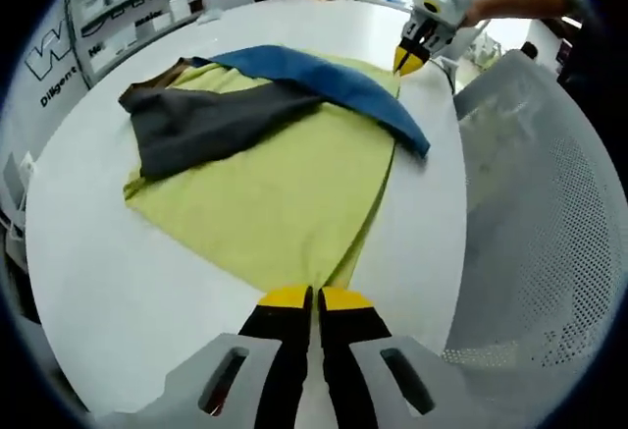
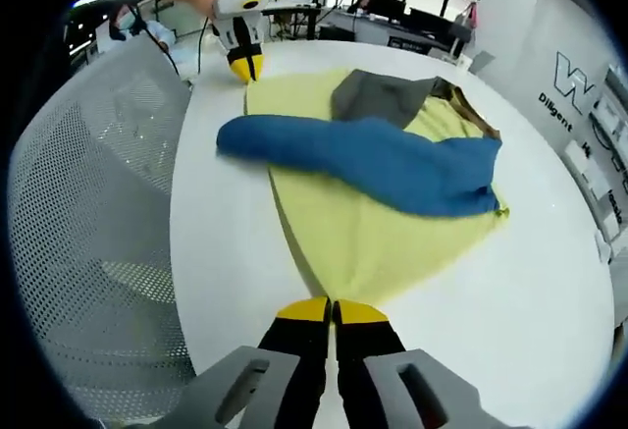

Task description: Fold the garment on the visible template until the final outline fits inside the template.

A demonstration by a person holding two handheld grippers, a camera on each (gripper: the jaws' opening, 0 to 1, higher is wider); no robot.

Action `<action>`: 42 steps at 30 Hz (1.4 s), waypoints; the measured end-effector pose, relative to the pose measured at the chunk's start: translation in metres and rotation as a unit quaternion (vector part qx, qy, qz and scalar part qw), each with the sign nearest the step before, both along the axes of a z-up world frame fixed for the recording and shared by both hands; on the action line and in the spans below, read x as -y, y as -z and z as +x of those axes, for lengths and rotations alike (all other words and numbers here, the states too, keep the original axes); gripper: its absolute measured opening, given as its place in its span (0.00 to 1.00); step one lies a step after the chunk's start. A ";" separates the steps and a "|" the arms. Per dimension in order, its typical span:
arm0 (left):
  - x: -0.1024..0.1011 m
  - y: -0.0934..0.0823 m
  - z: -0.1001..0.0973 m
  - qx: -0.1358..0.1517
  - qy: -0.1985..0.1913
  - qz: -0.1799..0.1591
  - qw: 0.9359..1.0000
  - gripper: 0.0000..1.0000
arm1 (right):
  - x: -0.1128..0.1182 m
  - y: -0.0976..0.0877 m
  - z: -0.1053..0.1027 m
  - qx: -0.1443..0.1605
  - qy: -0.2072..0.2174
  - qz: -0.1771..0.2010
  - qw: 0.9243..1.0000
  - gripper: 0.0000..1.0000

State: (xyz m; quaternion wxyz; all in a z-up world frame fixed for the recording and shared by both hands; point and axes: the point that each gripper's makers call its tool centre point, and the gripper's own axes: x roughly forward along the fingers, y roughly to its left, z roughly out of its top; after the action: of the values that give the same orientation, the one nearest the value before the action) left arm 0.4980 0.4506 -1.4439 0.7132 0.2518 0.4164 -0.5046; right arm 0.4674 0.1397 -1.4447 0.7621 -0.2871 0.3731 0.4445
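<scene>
Yellow-tipped and pressed together, the jaws of the left gripper meet right at the near hem of the garment, a lime-yellow piece spread flat on the white round desk; whether cloth is pinched between the tips I cannot tell. On the garment's far left lies a grey sleeve folded inward, and across its far edge a blue sleeve stretches to the desk's right edge, where the right gripper touches the cloth with its tips closed. A white mesh chair stands off the desk's right side.

In the right gripper view, the chair sits left, the left gripper at the garment's far hem, and the right gripper's own jaws rise narrow and closed at the near hem; hold unclear.
</scene>
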 end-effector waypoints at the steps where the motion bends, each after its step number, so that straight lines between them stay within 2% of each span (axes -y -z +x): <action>1: 0.000 0.000 -0.002 -0.004 -0.001 0.000 1.000 0.00 | 0.000 0.000 -0.002 -0.002 -0.002 -0.001 1.000 0.00; 6: -0.005 0.000 -0.010 -0.007 0.007 0.005 1.000 0.00 | 0.001 0.002 -0.012 -0.013 -0.004 -0.001 1.000 0.00; 13: -0.006 0.000 -0.026 -0.029 0.013 0.008 0.999 0.00 | 0.001 0.002 -0.025 -0.029 -0.004 0.002 1.000 0.00; 25: -0.010 0.000 -0.041 -0.048 0.017 0.009 0.999 0.00 | -0.001 0.003 -0.043 -0.047 -0.011 0.001 0.999 0.00; 29: -0.009 -0.002 -0.042 -0.037 0.021 0.001 0.999 0.02 | -0.003 0.001 -0.042 -0.045 -0.007 0.005 0.999 0.00; 32: -0.007 -0.005 -0.042 -0.027 0.023 -0.006 0.999 0.07 | -0.006 -0.003 -0.042 -0.040 -0.006 0.013 0.999 0.00; 34: -0.006 -0.008 -0.041 -0.020 0.021 -0.014 0.999 0.14 | -0.010 -0.007 -0.042 -0.033 -0.008 0.022 0.999 0.00; 37: -0.005 -0.014 -0.038 -0.007 0.009 -0.029 1.000 0.28 | -0.018 -0.017 -0.042 -0.019 -0.008 0.037 0.999 0.11; 39: -0.005 -0.016 -0.036 0.000 0.005 -0.032 0.999 0.32 | -0.025 -0.024 -0.041 -0.014 -0.009 0.045 0.999 0.15; 42: -0.006 -0.017 -0.032 0.011 -0.002 -0.039 0.999 0.34 | -0.039 -0.033 -0.040 -0.010 -0.008 0.060 0.998 0.16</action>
State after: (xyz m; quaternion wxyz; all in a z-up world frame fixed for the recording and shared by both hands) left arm 0.4662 0.4567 -1.4264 0.7282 0.2285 0.3884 -0.5164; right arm 0.4276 0.1786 -1.4121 0.7705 -0.2394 0.3508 0.4754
